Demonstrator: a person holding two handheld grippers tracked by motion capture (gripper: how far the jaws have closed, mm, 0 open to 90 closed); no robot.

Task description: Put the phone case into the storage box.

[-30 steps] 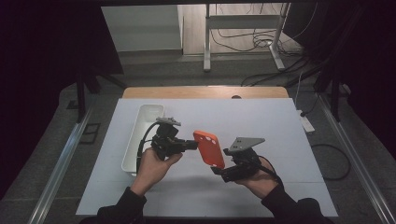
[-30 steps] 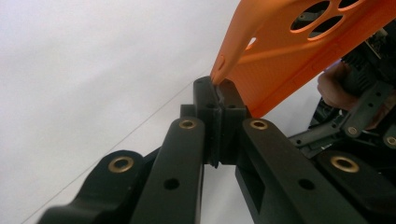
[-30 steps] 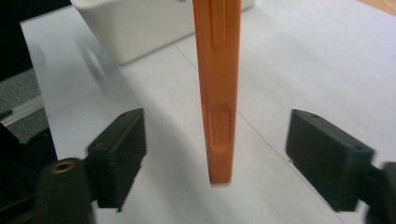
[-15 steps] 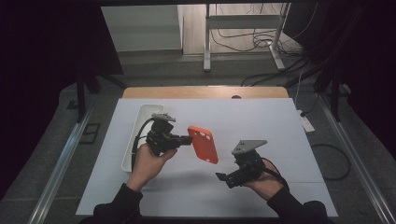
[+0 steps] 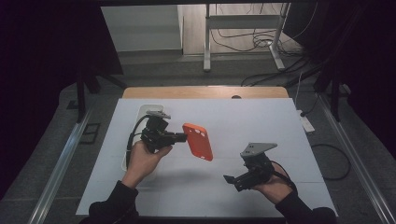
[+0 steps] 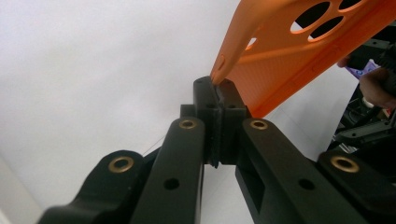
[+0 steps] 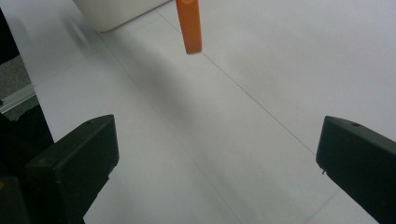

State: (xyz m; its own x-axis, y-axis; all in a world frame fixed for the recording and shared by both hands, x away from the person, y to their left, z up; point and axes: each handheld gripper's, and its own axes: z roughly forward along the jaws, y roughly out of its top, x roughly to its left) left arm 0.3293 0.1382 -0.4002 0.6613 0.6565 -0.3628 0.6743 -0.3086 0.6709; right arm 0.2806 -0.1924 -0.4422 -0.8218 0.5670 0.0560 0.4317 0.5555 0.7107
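Backing away from the orange phone case, the right gripper now sits low near the table's front edge, its jaws spread wide and empty, so the case has passed fully to the left gripper. That one is clamped shut on the case's edge, holding it in the air above the white table, tilted, with the white tray just behind the left hand.

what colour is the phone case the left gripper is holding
Orange. The phone case shows best in the left gripper view, pinched at its edge by the left gripper.
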